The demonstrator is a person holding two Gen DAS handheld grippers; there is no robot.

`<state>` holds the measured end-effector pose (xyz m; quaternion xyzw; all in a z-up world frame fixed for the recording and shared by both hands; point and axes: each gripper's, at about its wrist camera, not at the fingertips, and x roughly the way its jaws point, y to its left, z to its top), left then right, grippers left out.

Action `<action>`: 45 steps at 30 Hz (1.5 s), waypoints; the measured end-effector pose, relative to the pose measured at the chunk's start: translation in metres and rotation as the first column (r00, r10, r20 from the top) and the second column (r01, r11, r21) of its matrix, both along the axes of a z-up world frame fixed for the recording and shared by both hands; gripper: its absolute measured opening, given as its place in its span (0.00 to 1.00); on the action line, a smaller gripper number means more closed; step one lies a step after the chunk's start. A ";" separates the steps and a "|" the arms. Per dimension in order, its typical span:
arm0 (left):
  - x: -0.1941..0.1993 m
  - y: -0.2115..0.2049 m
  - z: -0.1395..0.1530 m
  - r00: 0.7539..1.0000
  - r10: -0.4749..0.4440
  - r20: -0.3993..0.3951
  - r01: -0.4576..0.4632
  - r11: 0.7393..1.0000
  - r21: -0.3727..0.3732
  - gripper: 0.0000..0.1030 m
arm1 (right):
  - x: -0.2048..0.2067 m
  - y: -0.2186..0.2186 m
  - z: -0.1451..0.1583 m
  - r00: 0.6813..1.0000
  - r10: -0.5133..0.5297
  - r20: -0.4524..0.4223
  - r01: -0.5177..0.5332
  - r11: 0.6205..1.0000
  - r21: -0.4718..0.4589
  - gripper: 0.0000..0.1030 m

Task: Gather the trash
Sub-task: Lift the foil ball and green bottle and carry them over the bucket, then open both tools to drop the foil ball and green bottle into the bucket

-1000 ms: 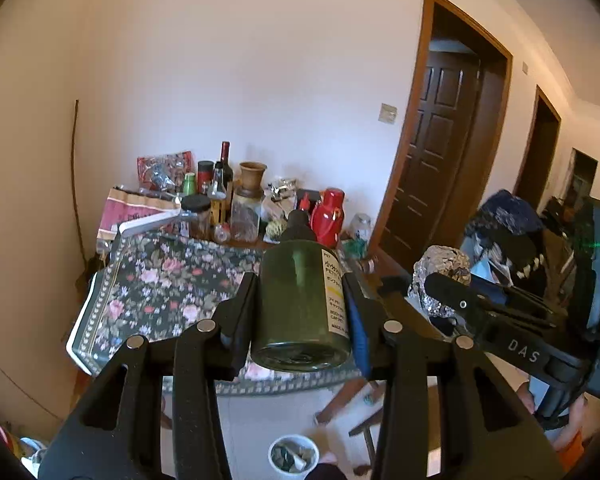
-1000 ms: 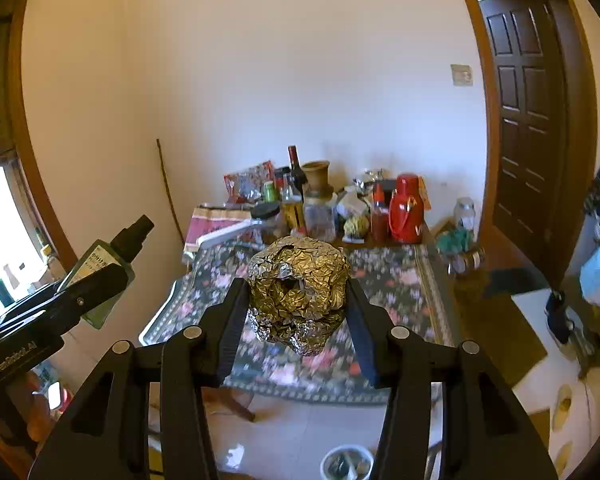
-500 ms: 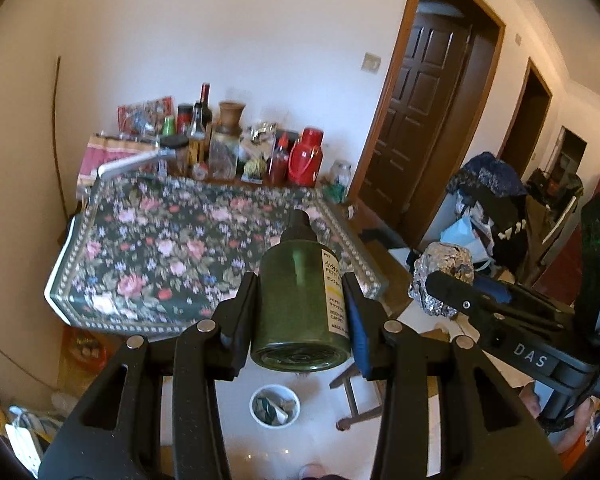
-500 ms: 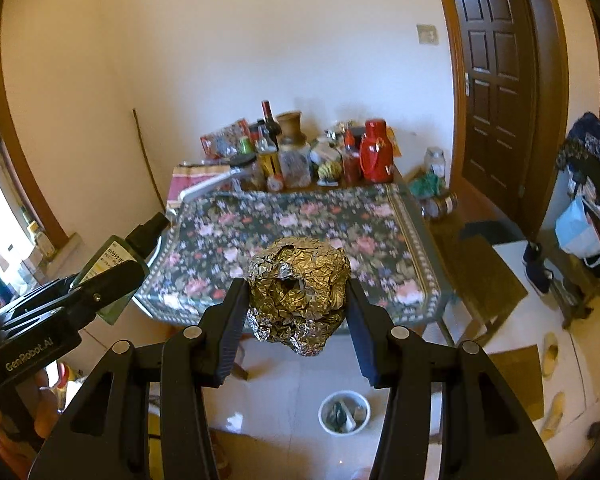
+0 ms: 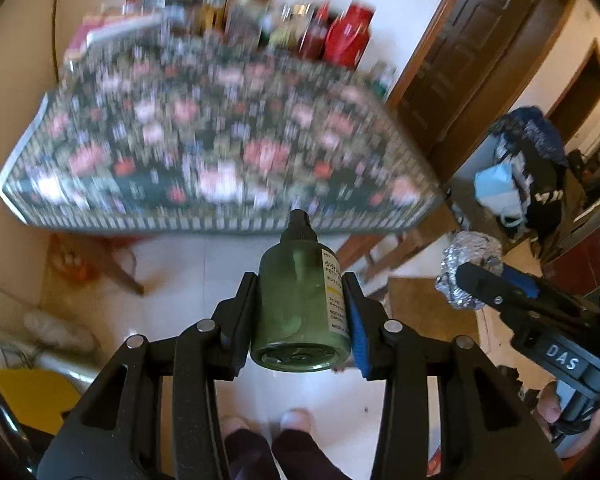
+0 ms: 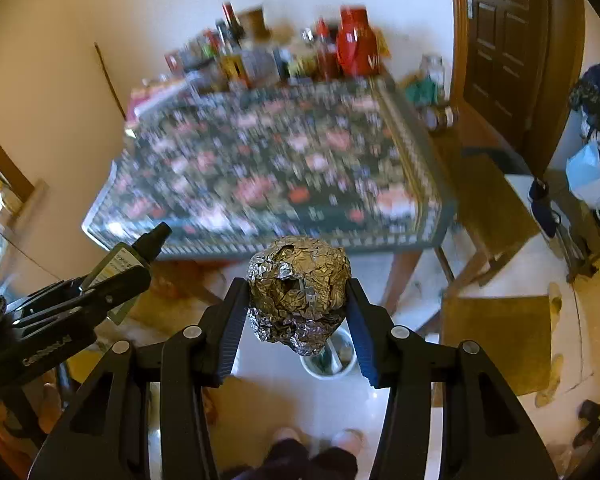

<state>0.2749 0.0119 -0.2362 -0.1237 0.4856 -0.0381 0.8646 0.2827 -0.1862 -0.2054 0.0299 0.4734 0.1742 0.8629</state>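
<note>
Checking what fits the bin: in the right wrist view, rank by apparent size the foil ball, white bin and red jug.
1. Foil ball, largest, though nearest the camera.
2. Red jug and white bin look alike; the bin is partly hidden and the jug farther, so unranked.

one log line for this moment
left tongs: green bottle | right tongs: foil ball | white bin: on floor below foil

Motion blur smears the floral tabletop (image 5: pixel 220 152) and the jars and bottles (image 6: pixel 284 56) crowded along its far edge, so no label there can be read. Below the foil ball (image 6: pixel 298 288), the white bin (image 6: pixel 332 360) shows only partly, its contents indistinct.
</note>
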 end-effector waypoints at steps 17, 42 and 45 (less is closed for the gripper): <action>0.026 0.009 -0.241 0.953 0.018 -0.303 -0.018 1.000 0.003 0.40 | 0.054 0.030 -0.223 0.960 0.122 -0.252 -0.138 0.989 -0.047 0.46; 0.075 -0.038 -0.248 0.923 -0.026 -0.383 0.059 0.995 0.074 0.52 | 0.081 -0.010 -0.215 0.947 0.048 -0.318 -0.071 0.996 -0.061 0.57; 0.064 -0.037 -0.204 0.940 -0.004 -0.341 0.039 0.995 0.096 0.52 | 0.075 -0.013 -0.189 0.953 0.057 -0.298 -0.074 0.996 -0.045 0.57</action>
